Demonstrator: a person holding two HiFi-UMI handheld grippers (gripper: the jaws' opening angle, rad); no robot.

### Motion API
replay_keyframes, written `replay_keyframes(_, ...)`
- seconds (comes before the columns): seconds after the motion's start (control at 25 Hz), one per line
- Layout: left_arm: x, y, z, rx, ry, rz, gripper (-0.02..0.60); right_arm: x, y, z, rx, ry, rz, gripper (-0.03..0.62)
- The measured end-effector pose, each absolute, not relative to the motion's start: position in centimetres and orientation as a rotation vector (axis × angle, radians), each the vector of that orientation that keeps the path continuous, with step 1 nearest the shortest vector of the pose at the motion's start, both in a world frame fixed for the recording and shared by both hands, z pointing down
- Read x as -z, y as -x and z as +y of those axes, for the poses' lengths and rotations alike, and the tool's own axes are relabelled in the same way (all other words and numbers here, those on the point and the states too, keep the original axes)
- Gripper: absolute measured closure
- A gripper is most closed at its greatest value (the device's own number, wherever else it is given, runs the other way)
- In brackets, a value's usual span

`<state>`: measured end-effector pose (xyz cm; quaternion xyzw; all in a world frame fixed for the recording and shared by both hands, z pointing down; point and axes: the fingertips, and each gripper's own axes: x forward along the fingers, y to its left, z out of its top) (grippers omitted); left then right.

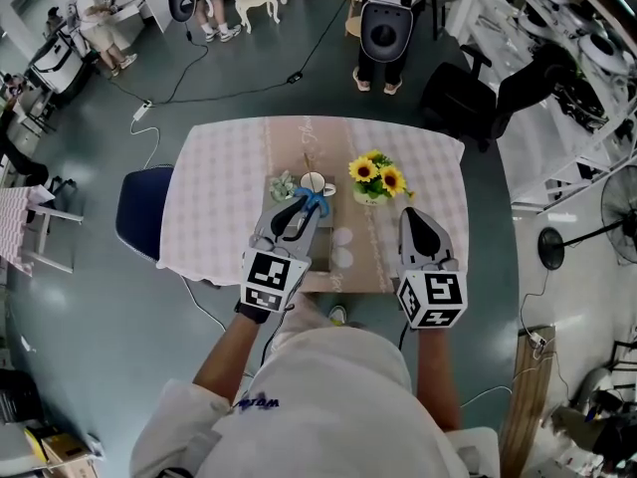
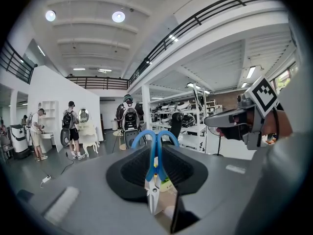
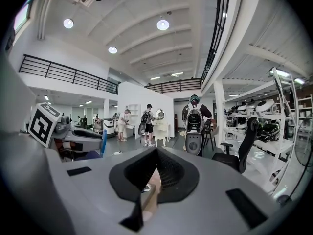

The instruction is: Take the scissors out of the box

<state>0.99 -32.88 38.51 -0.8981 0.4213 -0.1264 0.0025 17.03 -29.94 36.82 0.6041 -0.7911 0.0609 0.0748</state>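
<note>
Left gripper (image 2: 155, 182) clamps the scissors (image 2: 156, 148) above the table's (image 1: 214, 192) near edge; right gripper (image 3: 153, 173), jaws together, is empty.

A desk (image 1: 214, 192) under a pale checked cloth carries a bunch of sunflowers (image 1: 376, 174) just right of its middle. A blue chair (image 1: 139, 212) stands at its left edge. A black office chair (image 1: 456, 100) stands beyond its far right corner.

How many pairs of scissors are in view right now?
1. The blue-handled scissors are gripped in the left gripper's jaws, over the table. Others could be hidden beneath the grippers.
</note>
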Motion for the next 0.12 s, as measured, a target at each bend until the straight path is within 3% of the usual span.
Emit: replay_keyframes(0.12, -39.26, -0.73, -33.47, 0.393, 2.823, 1.352, 0.495, -37.64, -18.05, -30.56, -0.167, -1.814, -2.375, 0.589)
